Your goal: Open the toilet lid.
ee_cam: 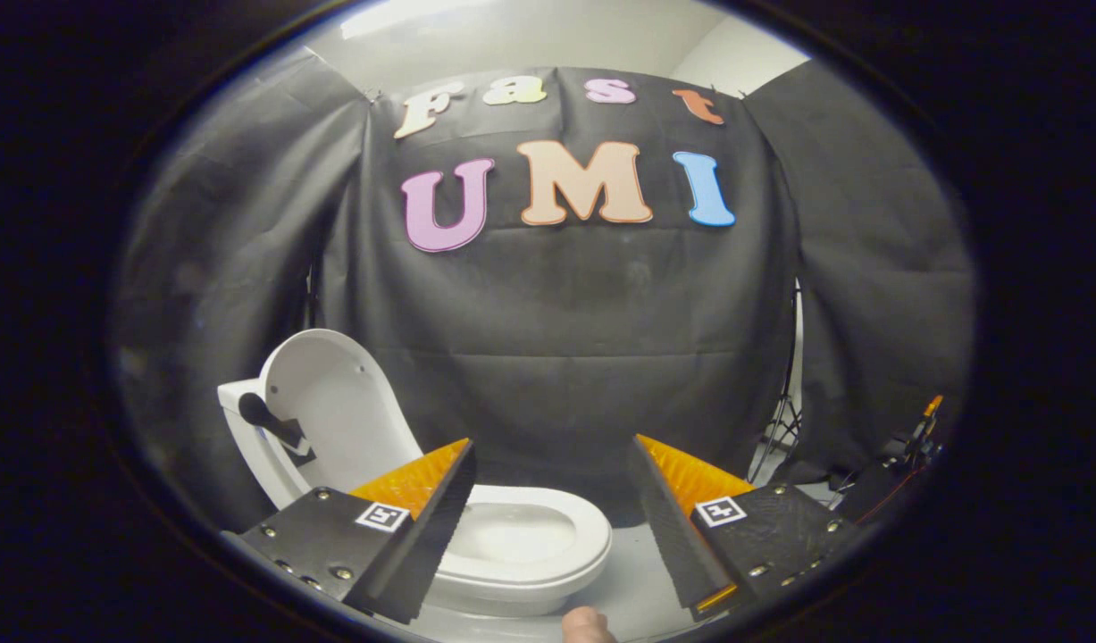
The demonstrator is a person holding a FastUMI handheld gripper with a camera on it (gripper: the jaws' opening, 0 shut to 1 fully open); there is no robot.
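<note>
**Lid raised, fingers spread wide**

Beyond your left finger, the toilet lid [338, 406] stands upright against the white tank [244, 420], above the open toilet seat [521, 540]. Your gripper [552, 478] holds nothing, its fingers wide apart. Beyond your right finger stands a tripod [780, 420].

Toilet lid [333, 402] upright — tongs [552, 464] spread, empty.
</note>
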